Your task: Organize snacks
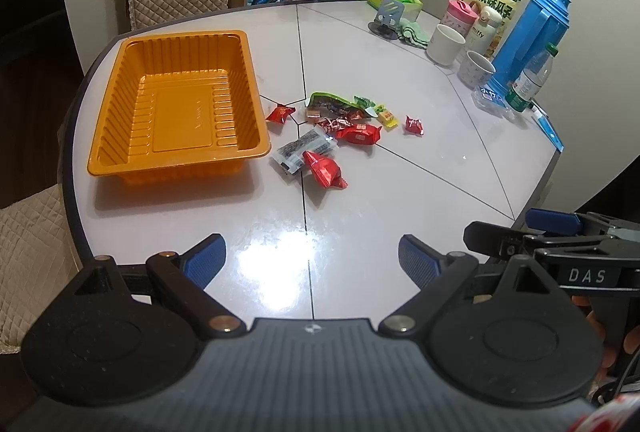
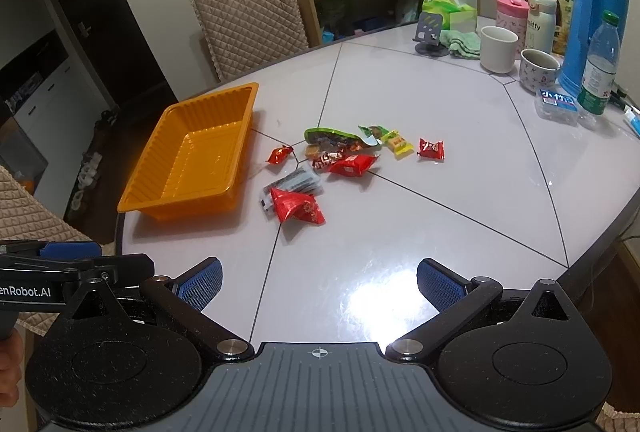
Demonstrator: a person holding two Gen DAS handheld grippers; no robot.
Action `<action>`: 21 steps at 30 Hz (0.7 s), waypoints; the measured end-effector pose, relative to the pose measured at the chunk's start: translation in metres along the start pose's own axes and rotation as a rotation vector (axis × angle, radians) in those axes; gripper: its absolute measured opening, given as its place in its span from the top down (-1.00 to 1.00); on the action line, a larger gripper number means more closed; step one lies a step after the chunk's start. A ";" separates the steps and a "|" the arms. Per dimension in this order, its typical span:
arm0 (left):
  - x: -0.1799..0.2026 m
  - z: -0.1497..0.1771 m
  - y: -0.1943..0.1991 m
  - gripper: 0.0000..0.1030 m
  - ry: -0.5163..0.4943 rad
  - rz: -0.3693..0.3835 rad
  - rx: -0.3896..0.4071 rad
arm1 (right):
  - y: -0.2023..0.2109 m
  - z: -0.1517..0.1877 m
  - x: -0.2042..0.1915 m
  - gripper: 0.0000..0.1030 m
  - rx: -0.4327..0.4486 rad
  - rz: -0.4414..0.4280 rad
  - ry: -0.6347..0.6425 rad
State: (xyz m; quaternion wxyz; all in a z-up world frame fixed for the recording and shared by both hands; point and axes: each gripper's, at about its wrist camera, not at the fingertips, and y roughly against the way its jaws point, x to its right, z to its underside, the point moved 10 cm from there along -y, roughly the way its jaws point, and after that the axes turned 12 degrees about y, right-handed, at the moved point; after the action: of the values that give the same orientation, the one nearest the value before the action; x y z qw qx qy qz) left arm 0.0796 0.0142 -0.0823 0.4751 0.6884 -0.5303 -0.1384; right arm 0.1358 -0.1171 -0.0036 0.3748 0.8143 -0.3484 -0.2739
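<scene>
1. The left tongs (image 1: pixel 312 260) are held wide apart over the near edge of the desk (image 1: pixel 400 192), and nothing is gripped between the blue pads (image 1: pixel 208 256).
2. The right tongs (image 2: pixel 320 282) are likewise spread wide and empty above the near desk edge; they are seen from the side at the right margin of the left wrist view.
3. A glare patch is seen on the desk just ahead of both tongs.
4. The snacks (image 1: pixel 344 130) are scattered near the desk centre, well apart from both tongs.
5. A red packet (image 2: pixel 298 208) lies nearest, partly over a clear dark packet (image 2: pixel 296 182).
6. Behind these, more red packets, a green pouch (image 2: pixel 328 136) and a yellow sweet (image 2: pixel 400 143) are clustered; one small red sweet (image 2: pixel 431 149) lies apart at the right.
7. An orange tray (image 1: pixel 120 120) stands empty just left of the snacks, with a red sweet (image 1: pixel 280 113) near its right wall.
8. At the far right edge, cups, a blue flask (image 2: pixel 592 16) and a bottle (image 2: pixel 600 68) are grouped.
</scene>
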 end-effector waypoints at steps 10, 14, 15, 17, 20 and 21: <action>-0.002 -0.005 -0.005 -0.79 0.006 -0.003 -0.003 | -0.008 -0.008 0.016 -1.00 0.000 -0.011 0.005; 0.001 -0.011 -0.012 -0.79 0.010 -0.001 -0.012 | -0.012 -0.012 0.024 -1.00 -0.003 -0.015 0.003; 0.002 -0.013 -0.015 -0.79 0.012 0.000 -0.014 | -0.014 -0.013 0.026 -1.00 -0.004 -0.017 0.003; 0.010 -0.016 -0.022 -0.79 0.016 -0.001 -0.019 | -0.018 -0.014 0.031 -1.00 -0.007 -0.020 0.003; 0.016 -0.017 -0.030 -0.79 0.021 0.005 -0.018 | -0.024 -0.016 0.038 -1.00 -0.012 -0.025 0.002; 0.018 -0.019 -0.032 -0.79 0.022 0.006 -0.016 | -0.026 -0.017 0.041 -1.00 -0.013 -0.028 0.003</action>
State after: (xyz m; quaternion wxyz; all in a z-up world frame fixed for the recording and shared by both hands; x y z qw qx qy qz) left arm 0.1189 0.0082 -0.0930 0.4869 0.6844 -0.5260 -0.1338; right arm 0.1819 -0.1291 -0.0228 0.3768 0.8170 -0.3345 -0.2804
